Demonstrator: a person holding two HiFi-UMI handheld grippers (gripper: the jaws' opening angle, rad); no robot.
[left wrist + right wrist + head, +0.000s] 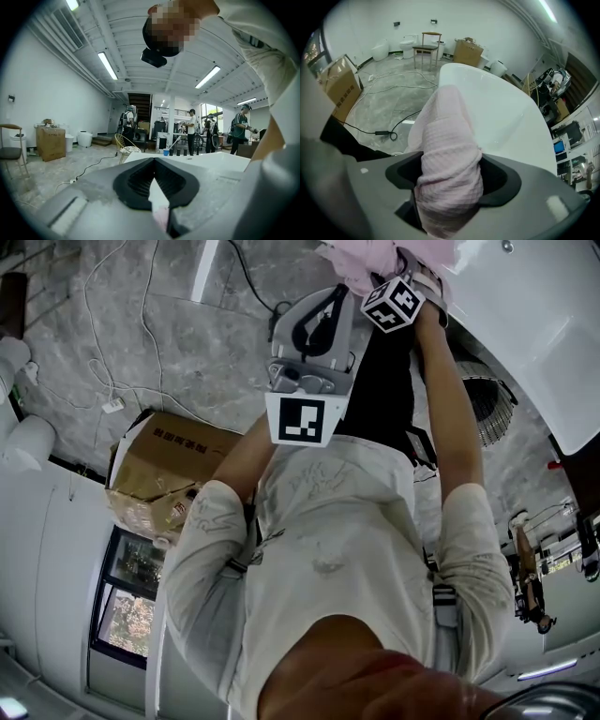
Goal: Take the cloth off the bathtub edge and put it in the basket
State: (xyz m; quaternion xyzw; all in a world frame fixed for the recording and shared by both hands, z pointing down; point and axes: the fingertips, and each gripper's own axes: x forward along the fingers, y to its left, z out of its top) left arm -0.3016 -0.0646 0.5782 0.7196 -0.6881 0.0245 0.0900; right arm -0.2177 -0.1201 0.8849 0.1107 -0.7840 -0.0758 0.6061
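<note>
Your pale-shirted torso (347,549) fills the lower head view, and both forearms reach away from it. You hold two claws.

Right claw (451,161): its jaws stand wide apart. The one pink cloth (447,122) is bunched in the gap, fills it from side to side and touches both inner faces. The fabric there looks loose rather than squeezed. From the jaws the cloth runs forward and drapes over the near rim of the single white bathtub (511,112), so it lies on the tub edge as well as between your jaws.

Left claw (153,161): its jaws meet at the tips and grip nothing. Through the thin wedge behind the tips you see white tub and a scrap of pink. In the head view this claw hangs beside the right one, nearer your body and just short of the cloth.

On the grey floor (389,103), the right gripper view shows two cardboard boxes, one near (340,86) and one far (468,51), and one wooden chair (429,44). One wire-mesh thing (487,399) sits against the tub; you cannot tell whether it is the basket.
</note>
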